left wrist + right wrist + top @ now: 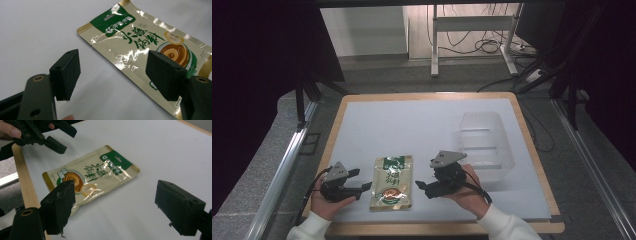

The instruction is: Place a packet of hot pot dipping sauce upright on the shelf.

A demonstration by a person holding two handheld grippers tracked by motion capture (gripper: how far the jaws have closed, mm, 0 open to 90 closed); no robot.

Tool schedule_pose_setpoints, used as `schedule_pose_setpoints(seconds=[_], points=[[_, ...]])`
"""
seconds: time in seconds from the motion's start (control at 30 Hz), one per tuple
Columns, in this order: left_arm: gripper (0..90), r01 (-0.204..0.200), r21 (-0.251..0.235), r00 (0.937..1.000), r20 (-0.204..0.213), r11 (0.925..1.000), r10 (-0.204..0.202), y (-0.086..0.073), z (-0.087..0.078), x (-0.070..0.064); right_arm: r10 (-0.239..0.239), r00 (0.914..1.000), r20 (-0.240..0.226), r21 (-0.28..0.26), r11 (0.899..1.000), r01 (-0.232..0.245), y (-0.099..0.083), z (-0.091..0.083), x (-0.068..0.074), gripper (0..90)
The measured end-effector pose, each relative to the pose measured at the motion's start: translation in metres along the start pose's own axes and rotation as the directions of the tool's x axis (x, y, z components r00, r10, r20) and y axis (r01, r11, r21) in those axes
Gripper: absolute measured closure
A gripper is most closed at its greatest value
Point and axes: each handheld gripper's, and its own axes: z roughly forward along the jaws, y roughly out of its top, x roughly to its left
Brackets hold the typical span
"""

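A cream and green food pouch (pixel 392 182) lies flat on the white table top (pixel 412 125) near the front edge; it also shows as the pouch (pixel 147 47) and the pouch (pixel 90 175) in the gripper views. My left gripper (pixel 360 181) is just left of the pouch, open, pointing at it with nothing between its jaws (pixel 117 75). My right gripper (pixel 422 187) sits just right of the pouch, open and empty (pixel 115 205). In the right gripper view the left gripper (pixel 58 137) appears beyond the pouch.
A clear plastic container (pixel 484 142) stands on the table at the right, behind my right hand. The table has a wooden rim (pixel 427 96). Metal rails (pixel 287 165) run along both sides, and cables lie on the floor beyond.
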Motion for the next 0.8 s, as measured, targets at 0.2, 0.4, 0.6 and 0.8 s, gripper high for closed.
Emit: schedule_pose_setpoints(seconds=[0.2, 0.4, 0.6, 0.8], points=[[27.7, 0.002, 0.001, 1.0000, 0.001, 1.0000, -0.002, 0.000, 0.000, 0.000, -0.003, 0.9998, -0.019, 0.008, 1.000, 0.003, 0.022, 0.003, -0.013, 15.5], [27.6, -0.003, 0.006, 1.0000, 0.003, 1.0000, 0.003, 0.000, 0.002, -0.001, -0.024, 0.9989, -0.040, 0.034, 0.999, 0.025, 0.036, 0.010, -0.019, 16.1], [27.6, -0.008, 0.013, 1.0000, 0.005, 0.9999, 0.008, 0.000, 0.002, -0.002, -0.041, 0.9957, -0.083, 0.069, 0.997, 0.047, 0.048, 0.023, -0.023, 16.4], [27.6, -0.014, 0.014, 0.9998, 0.011, 0.9998, 0.014, 0.000, 0.001, 0.000, -0.032, 0.9952, -0.093, 0.109, 0.993, 0.042, 0.057, 0.042, -0.030, 19.6]])
